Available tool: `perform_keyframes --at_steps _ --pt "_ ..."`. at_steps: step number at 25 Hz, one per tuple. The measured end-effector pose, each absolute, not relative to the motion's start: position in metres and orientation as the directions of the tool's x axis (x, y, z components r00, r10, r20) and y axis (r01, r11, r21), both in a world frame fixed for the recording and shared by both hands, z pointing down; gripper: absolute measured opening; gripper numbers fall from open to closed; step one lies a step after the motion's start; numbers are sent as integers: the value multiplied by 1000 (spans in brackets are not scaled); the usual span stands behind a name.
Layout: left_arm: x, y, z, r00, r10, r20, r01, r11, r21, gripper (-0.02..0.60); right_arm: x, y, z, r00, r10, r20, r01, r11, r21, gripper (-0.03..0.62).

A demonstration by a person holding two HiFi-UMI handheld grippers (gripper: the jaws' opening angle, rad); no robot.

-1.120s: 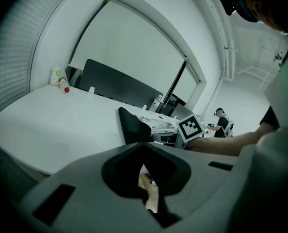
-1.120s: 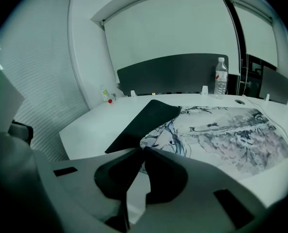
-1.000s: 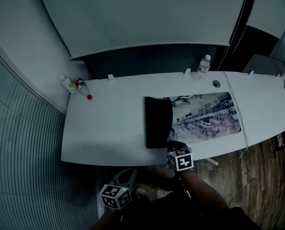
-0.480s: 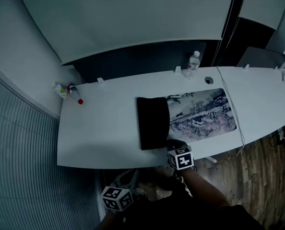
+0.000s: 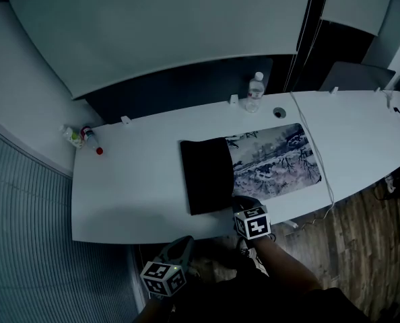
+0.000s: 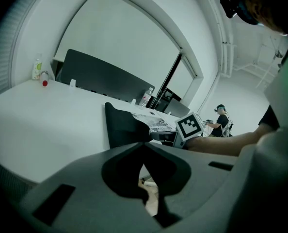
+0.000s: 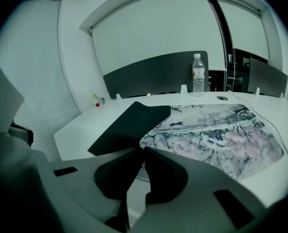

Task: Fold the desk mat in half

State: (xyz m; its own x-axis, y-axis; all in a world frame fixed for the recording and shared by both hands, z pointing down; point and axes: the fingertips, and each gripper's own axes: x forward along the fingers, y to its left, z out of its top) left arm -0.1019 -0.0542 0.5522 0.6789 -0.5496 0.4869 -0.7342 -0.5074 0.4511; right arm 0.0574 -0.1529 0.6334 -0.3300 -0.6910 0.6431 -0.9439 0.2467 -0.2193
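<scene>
A: Desk mat (image 5: 274, 159) – where's it sit rn?

B: Mid-surface (image 5: 132, 187), long axis running left–right, parallel to the near edge. The left end's flipped over onto itself, black underside up. The print shows on the right part. The flap covers well under half the print, so the fold's prob. only part done.

A: Right gripper (image 5: 240, 202)?

B: At the mat's near edge, right where the black flap meets the print. Its fingers (image 7: 164, 171) are pinched together. In the right gripper view they look clamped on the flap's near corner. It's thin stuff, so hardly any gap.

A: Left gripper (image 5: 179, 246)?

B: Off the surface, near-left of the mat, below the near edge. Its fingers (image 6: 119, 165) are closed tip to tip w/ nothing btw them. Only floor shows thru the slot lower down.

A: What does the next move hang on?

B: Direction. The mat's uncovered right end lies to the right of the right gripper's fingers, along the long axis. The flap's free edge prob. needs carrying right til it meets that end. The right hand's the one on it. The left is well apart, so no help w/ the far corner.

A: Risk?

B: A one-corner pull may skew the flap, w/ the far corner lagging. The bottle (image 5: 255, 91) at the far edge stands apart from the mat, so prob. no issue.
</scene>
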Motion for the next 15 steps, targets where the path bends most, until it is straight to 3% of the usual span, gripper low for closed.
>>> perform_keyframes --at_steps 15 --pt "-45 -67 546 701 -529 478 -712 -542 445 6 115 -149 629 -306 -689 657 -952 209 -225 41"
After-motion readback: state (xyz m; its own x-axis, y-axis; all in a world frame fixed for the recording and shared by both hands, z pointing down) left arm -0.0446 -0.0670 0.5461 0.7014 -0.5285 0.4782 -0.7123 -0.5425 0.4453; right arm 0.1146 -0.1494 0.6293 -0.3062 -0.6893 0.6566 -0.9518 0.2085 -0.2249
